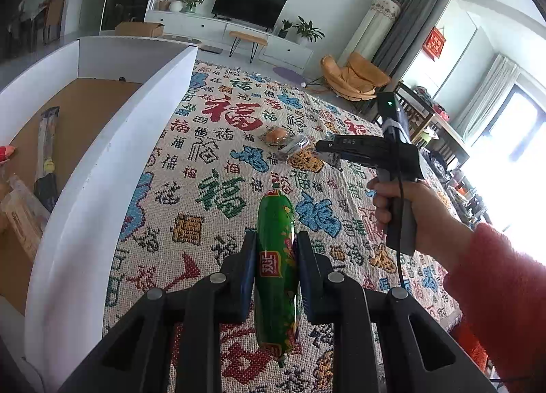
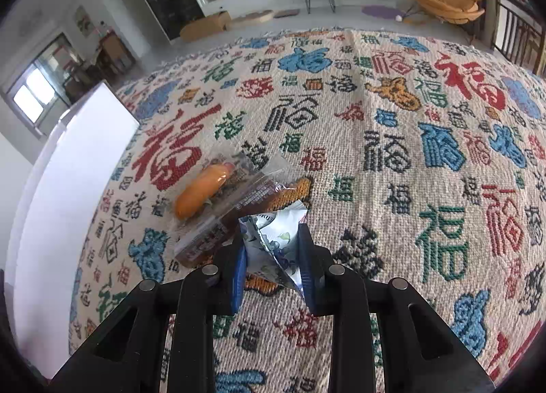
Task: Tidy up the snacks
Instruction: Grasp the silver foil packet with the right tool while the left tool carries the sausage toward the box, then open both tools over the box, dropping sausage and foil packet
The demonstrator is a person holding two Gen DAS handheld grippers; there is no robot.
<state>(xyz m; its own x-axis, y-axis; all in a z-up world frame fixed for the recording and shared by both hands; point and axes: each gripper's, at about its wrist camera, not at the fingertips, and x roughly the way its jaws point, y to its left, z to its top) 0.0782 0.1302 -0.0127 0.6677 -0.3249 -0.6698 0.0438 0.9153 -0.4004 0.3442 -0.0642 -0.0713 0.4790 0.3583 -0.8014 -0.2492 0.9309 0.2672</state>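
My left gripper (image 1: 275,239) is shut on a green sausage (image 1: 275,256) and holds it above the patterned cloth (image 1: 211,161), just right of the white box (image 1: 112,161). My right gripper (image 2: 271,239) is shut on a small white and blue snack packet (image 2: 273,239), lifted just over the cloth (image 2: 375,154). It also shows in the left wrist view (image 1: 332,154), held by a hand in a red sleeve. A wrapped orange bun (image 2: 201,193) and a clear-wrapped brown snack (image 2: 232,219) lie on the cloth just left of the right gripper.
The white box has a brown cardboard floor (image 1: 78,120) holding several packets, among them a long dark one (image 1: 46,154). Its wall (image 2: 68,188) stands at the left in the right wrist view. The bun (image 1: 276,135) lies far on the cloth in the left wrist view.
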